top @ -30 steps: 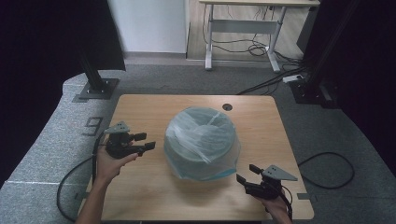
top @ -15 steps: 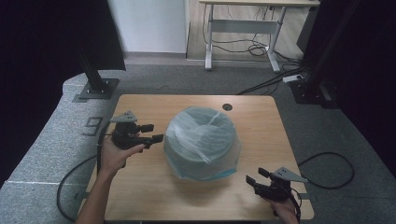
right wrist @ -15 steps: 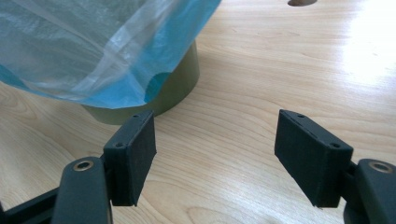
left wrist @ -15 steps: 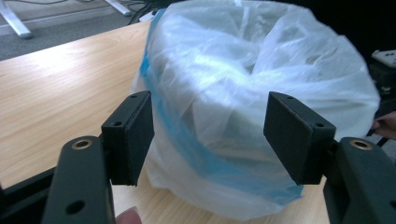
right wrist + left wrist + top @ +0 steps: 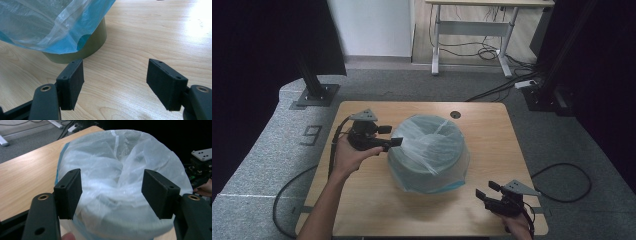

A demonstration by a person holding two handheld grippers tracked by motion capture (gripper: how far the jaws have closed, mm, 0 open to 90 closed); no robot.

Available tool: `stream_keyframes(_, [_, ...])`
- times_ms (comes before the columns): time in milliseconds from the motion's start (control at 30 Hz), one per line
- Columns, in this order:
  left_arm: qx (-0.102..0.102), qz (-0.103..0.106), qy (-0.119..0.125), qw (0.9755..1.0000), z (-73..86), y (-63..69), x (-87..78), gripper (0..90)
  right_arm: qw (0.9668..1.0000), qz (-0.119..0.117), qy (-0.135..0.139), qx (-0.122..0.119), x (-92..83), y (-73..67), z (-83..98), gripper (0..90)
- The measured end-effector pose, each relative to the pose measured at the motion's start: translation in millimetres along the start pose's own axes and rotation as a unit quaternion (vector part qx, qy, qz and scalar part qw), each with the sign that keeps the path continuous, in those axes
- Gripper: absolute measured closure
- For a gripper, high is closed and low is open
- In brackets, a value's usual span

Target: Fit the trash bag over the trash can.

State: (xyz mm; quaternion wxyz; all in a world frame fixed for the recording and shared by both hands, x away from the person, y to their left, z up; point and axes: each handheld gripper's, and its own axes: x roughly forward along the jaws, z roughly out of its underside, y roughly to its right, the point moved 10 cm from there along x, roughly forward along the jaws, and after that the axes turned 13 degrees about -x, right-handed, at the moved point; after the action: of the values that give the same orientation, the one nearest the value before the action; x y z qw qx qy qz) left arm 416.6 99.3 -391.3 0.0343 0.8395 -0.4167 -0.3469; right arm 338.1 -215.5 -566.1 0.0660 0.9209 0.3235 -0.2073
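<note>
A round olive-green bin (image 5: pixel 428 152) lined with a pale blue plastic bag stands mid-table. My left gripper (image 5: pixel 390 135), held in a hand, hovers at the bin's upper left rim with its jaws open. In the left gripper view the open jaws (image 5: pixel 112 192) frame the crumpled bag (image 5: pixel 120 165) without touching it. My right gripper (image 5: pixel 486 190) rests low near the table's front right corner, open and pointing toward the bin. In the right gripper view its jaws (image 5: pixel 115 80) are empty over bare wood, with the bin's wall (image 5: pixel 85 47) and the bag's overhang (image 5: pixel 37 25) ahead at left.
The wooden table (image 5: pixel 362 200) has a cable hole (image 5: pixel 455 114) at the back. Black cables trail from both grippers off the table's edges. Beyond it are grey carpet, two black stand bases (image 5: pixel 314 95) and a desk frame (image 5: pixel 472 45).
The left hand has carried its gripper up and to the right, from the table's left side to the bin's rim. The right gripper has hardly moved.
</note>
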Motion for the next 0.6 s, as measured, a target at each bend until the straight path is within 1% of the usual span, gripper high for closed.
stream_keyframes(133, [0.006,0.004,-0.012,0.9999,-6.2,4.4,12.0,32.4,1.0,0.001,0.0,0.001,0.4,0.6,0.3,29.3])
stream_keyframes(300, [0.015,0.01,-0.029,0.9994,-15.3,10.7,29.1,32.4,1.0,-0.002,-0.007,-0.004,2.9,-2.8,2.5,29.3])
stream_keyframes(367, [0.017,0.017,-0.038,0.999,-20.2,13.8,37.0,32.6,1.0,-0.003,-0.007,-0.004,3.0,-3.1,2.8,29.3])
stream_keyframes(433, [0.023,0.016,-0.045,0.9986,-26.7,15.8,44.1,32.7,1.0,-0.002,-0.007,-0.003,2.7,-2.8,2.9,29.3])
stream_keyframes(600, [0.029,0.021,-0.055,0.9978,-41.5,23.4,60.9,32.9,1.0,0.002,-0.004,0.0,-0.2,-0.4,2.9,29.3])
